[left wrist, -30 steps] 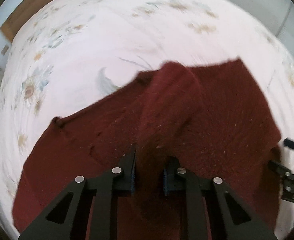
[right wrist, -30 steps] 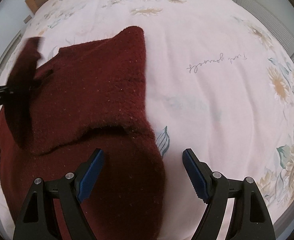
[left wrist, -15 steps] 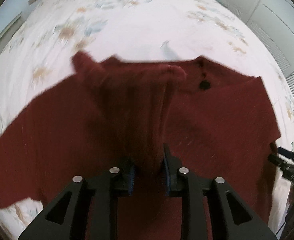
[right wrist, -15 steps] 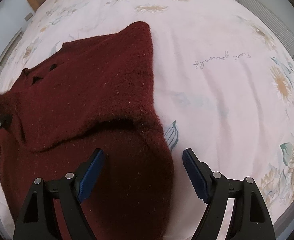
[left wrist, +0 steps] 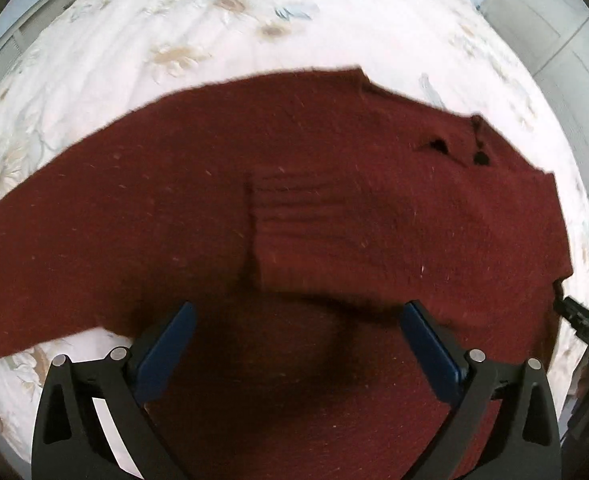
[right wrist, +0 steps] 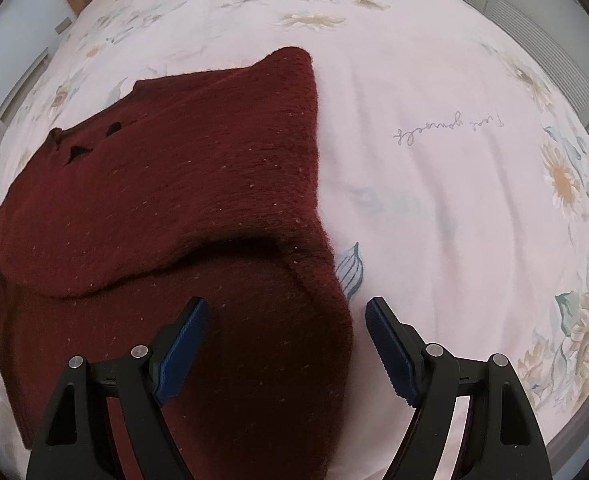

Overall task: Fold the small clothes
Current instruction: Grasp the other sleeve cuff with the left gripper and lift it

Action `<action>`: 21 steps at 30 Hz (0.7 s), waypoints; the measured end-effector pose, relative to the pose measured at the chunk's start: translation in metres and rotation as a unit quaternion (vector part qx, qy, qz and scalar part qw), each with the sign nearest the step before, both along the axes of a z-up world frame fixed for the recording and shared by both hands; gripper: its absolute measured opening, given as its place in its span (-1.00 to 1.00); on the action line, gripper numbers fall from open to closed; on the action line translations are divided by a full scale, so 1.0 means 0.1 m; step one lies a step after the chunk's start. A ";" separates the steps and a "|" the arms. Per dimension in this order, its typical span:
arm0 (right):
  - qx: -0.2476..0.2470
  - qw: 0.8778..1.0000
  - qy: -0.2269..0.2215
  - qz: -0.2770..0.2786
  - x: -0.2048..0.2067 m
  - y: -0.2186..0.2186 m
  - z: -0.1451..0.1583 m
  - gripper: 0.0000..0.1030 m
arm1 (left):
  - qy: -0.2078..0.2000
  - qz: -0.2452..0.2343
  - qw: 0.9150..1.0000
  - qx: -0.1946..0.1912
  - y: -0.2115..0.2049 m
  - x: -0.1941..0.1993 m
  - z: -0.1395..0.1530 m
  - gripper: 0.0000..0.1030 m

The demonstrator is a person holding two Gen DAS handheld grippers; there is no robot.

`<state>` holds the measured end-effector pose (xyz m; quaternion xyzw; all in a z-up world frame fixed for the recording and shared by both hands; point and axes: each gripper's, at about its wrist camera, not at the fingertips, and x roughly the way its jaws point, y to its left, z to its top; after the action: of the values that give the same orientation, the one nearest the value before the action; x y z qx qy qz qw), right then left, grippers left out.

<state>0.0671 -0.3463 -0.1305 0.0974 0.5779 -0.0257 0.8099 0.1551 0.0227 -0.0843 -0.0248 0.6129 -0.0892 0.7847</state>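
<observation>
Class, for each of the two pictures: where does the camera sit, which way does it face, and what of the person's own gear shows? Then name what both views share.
Left wrist: on the left gripper, facing steeply down at the dark red sweater and its folded-in cuff; its jaws are opening, holding nothing.
Right wrist: on the right gripper, facing down at the sweater's edge; jaws open.
Shared: the sweater and the floral bedspread.
</observation>
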 end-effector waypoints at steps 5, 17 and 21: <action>-0.002 1.000 -0.003 -0.005 -0.01 -0.01 0.01 0.58 | -0.021 0.025 0.999 0.003 0.12 0.14 0.05 0.97; -0.014 1.000 0.006 -0.013 -0.02 -0.16 -0.01 0.58 | 0.021 0.016 0.998 0.060 -0.32 0.47 -0.43 0.81; -0.014 1.000 0.004 -0.024 0.04 -0.25 0.01 0.58 | 0.011 -0.010 0.999 0.046 -0.54 0.49 -0.38 -0.08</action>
<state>0.0713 -0.3708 -0.1295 0.0997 0.5779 -0.0541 0.8082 0.2042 -0.0309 -0.1224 0.0162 0.6250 -0.0687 0.7774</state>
